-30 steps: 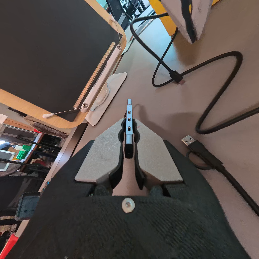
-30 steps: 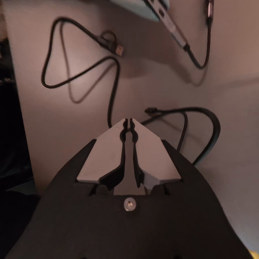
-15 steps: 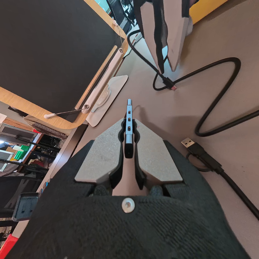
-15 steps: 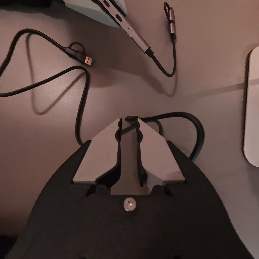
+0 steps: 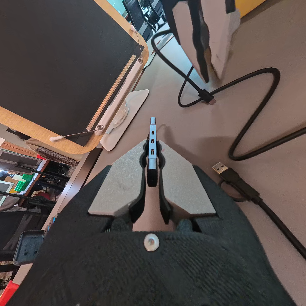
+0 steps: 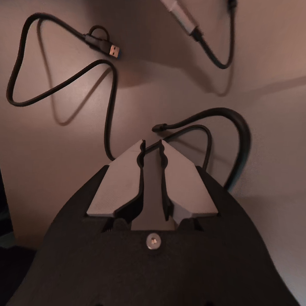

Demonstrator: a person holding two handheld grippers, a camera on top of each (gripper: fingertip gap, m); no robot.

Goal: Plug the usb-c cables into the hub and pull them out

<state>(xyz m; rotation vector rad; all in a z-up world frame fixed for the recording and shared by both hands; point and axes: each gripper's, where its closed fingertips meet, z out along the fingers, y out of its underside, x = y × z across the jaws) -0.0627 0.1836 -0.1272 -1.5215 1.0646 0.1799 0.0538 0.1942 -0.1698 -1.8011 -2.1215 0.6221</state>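
Note:
My left gripper is shut on a slim grey hub and holds it on edge, its row of small ports facing up. The hub's far end shows in the right wrist view. My right gripper is open by a narrow gap and holds nothing. It hangs just behind a black usb-c plug lying on the table, and a thin cable runs under its tips. In the left wrist view the right gripper hovers over that plug.
A black cable with a usb-a plug lies right of the hub; it also shows in the right wrist view. A thick black cable loop lies beyond. A dark board on a white stand stands left, by the table edge. One gripper's finger ends stand about 12 cm off the other's.
My right gripper has come down over the usb-c plug, and its jaws have opened from nearly shut to a narrow gap. My left gripper and the hub have stayed still.

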